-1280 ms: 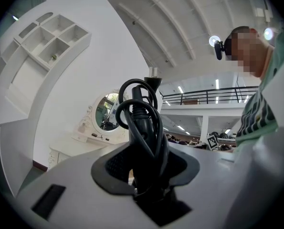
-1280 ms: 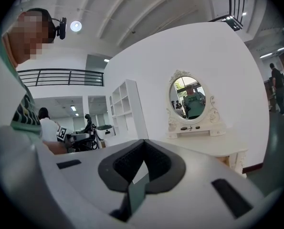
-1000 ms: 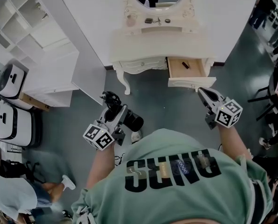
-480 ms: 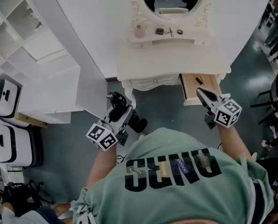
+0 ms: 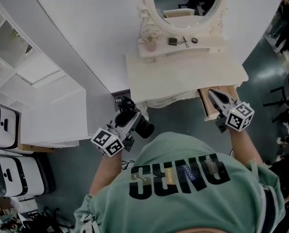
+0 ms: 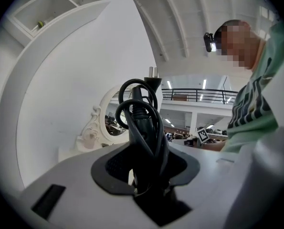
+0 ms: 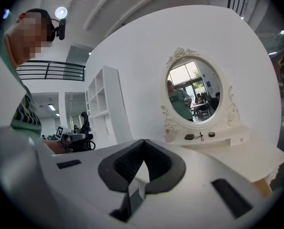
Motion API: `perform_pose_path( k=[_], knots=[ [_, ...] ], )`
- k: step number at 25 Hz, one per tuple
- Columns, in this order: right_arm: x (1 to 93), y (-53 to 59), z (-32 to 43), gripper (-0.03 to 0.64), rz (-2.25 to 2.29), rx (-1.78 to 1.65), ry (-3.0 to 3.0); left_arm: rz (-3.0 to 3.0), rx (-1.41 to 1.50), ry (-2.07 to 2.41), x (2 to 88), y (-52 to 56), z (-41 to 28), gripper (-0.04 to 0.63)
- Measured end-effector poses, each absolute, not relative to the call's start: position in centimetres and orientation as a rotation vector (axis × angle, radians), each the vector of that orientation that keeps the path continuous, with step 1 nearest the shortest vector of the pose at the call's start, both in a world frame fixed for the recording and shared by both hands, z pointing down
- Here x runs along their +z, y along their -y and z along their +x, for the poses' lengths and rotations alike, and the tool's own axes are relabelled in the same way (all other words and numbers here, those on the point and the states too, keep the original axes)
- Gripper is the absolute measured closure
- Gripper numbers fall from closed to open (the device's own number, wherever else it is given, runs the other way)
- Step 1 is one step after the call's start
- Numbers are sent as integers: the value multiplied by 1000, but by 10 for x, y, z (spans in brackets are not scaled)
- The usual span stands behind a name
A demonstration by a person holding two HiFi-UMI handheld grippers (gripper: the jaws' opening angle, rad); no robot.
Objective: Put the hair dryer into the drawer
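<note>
Black hair dryer (image 5: 143, 127) sits clamped in the left gripper's (image 5: 126, 112) fingers. The right gripper's (image 5: 212, 94) fingers are closed, apparently empty.

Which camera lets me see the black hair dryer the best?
The head view: most of the hair dryer shows, clamped in the left gripper. The left gripper view shows only its cord-wrapped handle up close; the right gripper view shows it tiny and far off.

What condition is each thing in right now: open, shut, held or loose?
Drawer: open.
Hair dryer: held, cord coiled round its handle.
Left gripper: closed on the hair dryer.
Right gripper: shut, holding nothing.
</note>
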State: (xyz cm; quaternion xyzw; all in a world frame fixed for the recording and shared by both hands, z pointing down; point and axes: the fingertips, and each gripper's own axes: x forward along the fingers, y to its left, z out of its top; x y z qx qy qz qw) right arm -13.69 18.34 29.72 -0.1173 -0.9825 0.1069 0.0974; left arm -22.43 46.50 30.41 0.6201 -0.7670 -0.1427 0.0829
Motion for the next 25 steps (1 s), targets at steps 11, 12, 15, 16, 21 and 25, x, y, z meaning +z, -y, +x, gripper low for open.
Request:
perform_pose_path(
  k=[11, 12, 15, 16, 21, 25],
  knots=[
    [315, -110, -216, 627, -430, 354, 2870, 1749, -423, 2331, 311, -401, -292, 434],
    [316, -97, -224, 627, -454, 356, 2870, 1727, -435, 2346, 310, -390, -297, 434],
    [317, -66, -242, 627, -527, 352, 2865, 1664, -497, 2382, 308, -359, -306, 433],
    [316, -58, -248, 627, -553, 339, 2862, 1646, -523, 2392, 307, -350, -308, 433],
    [322, -38, -271, 627, -629, 318, 2846, 1570, -611, 2429, 304, -330, -321, 434],
    [328, -59, -281, 627, -649, 319, 2840, 1554, -541, 2438, 307, -347, -329, 434]
  ],
)
